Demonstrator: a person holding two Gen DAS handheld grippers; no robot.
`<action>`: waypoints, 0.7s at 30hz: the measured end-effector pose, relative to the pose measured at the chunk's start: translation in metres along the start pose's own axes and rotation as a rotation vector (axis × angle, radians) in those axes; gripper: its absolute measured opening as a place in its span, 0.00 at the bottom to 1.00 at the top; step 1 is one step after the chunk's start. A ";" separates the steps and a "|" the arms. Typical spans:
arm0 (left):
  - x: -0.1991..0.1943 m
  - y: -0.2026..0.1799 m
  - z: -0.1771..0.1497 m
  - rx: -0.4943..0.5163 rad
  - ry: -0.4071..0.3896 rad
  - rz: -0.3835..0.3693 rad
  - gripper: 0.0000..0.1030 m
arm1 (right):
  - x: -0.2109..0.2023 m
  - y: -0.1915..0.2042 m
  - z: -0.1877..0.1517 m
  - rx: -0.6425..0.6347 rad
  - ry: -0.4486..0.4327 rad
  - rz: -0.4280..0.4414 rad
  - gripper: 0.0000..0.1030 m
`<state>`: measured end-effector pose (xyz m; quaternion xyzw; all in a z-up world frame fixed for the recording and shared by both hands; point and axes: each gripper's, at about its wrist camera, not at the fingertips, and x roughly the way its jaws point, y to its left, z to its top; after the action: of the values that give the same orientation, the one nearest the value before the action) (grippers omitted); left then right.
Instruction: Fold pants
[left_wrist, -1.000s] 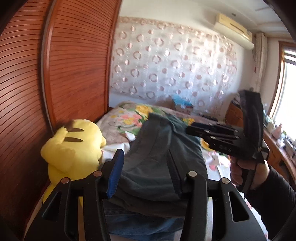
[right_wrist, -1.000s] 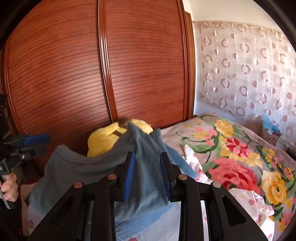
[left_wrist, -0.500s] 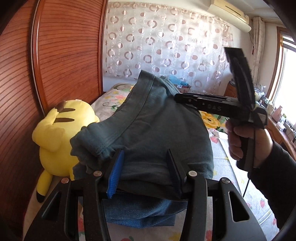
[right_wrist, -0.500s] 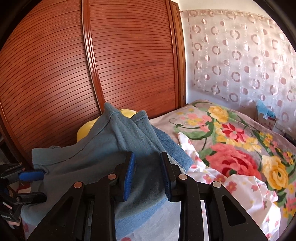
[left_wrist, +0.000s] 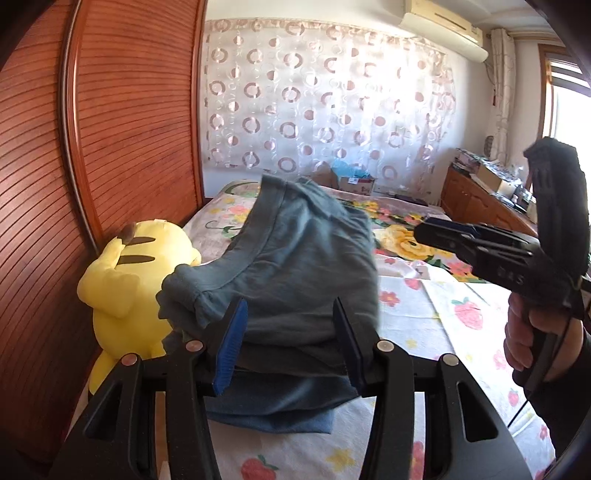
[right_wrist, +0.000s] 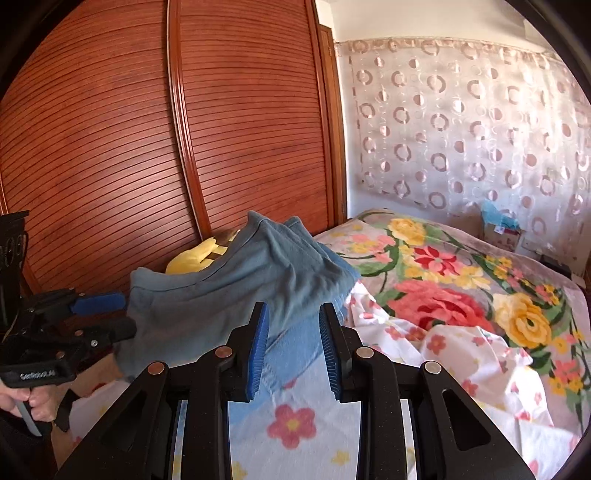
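Observation:
Blue-grey pants lie bunched in a folded heap on the bed, with a lighter blue layer under them. My left gripper is shut on the near edge of the heap, cloth filling the space between its pads. The right wrist view shows the same grip from the side, the left gripper clamped on the pants. My right gripper hangs to the right of the pants, clear of them. Its fingers stand a little apart with nothing pressed between them.
A yellow plush toy sits against the slatted wooden wardrobe doors, just left of the pants. A floral blanket and white flowered sheet cover the bed. A wooden cabinet stands at the right wall.
My right gripper has drawn back off the pants and now hangs apart from them on the right. The raised fold has sunk a little. My left gripper keeps its hold.

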<state>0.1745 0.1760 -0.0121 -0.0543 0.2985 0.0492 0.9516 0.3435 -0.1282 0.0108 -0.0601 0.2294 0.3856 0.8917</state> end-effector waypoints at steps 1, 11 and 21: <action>-0.003 -0.002 0.000 0.008 -0.002 -0.003 0.48 | -0.008 0.003 -0.002 0.004 -0.003 -0.008 0.28; -0.029 -0.025 -0.007 0.062 -0.003 -0.074 0.84 | -0.061 0.030 -0.023 0.042 -0.029 -0.063 0.28; -0.049 -0.049 -0.017 0.114 -0.011 -0.094 0.87 | -0.094 0.041 -0.044 0.082 -0.039 -0.108 0.28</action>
<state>0.1310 0.1218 0.0054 -0.0138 0.2926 -0.0125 0.9561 0.2421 -0.1741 0.0172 -0.0284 0.2242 0.3283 0.9171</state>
